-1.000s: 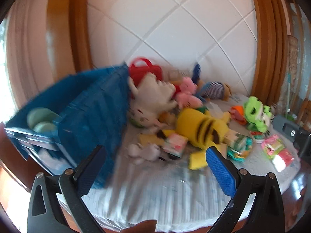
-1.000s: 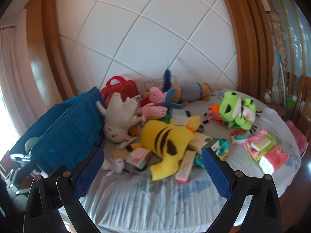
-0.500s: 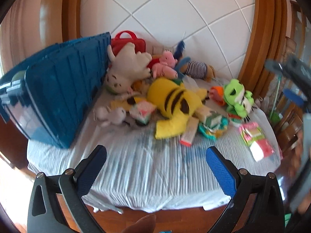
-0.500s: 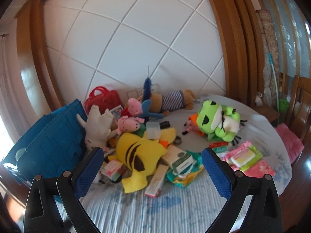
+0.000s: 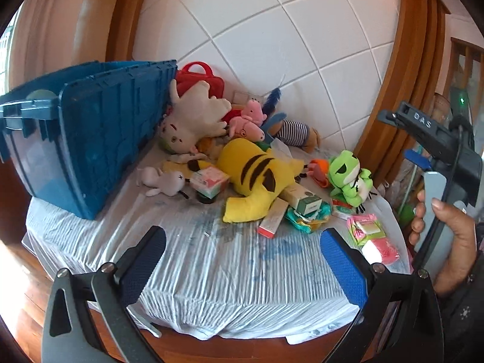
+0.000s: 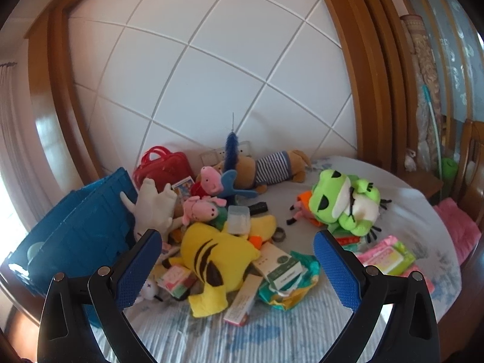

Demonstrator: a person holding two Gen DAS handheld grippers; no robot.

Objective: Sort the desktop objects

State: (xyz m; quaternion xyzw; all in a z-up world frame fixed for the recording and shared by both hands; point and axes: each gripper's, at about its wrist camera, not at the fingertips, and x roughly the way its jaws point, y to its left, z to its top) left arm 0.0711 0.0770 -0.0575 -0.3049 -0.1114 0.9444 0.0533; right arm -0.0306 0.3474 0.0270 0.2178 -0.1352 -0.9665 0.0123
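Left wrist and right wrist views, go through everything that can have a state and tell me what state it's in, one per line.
left gripper: open, empty.
right gripper: open, empty.
blue crate: open-topped, standing on the table.
yellow plush: lying flat among the boxes.
green frog plush: sitting upright.
white plush: upside down against the crate.
red bag: standing upright, closed.

The left wrist view looks from in front of the worktop's [image 5: 211, 266] near edge, facing the white tiled wall [image 5: 272, 45] and slightly down, with the blue crate [image 5: 90, 139] at its left and a hand [image 5: 447, 236] on the other hand-held gripper at its right edge. The right wrist view sits nearer, over the cloth, facing the same wall. Both take in the yellow plush [image 5: 257, 175] [image 6: 217, 257], the green frog plush [image 5: 348, 178] [image 6: 341, 202] and the crate [image 6: 78, 236].
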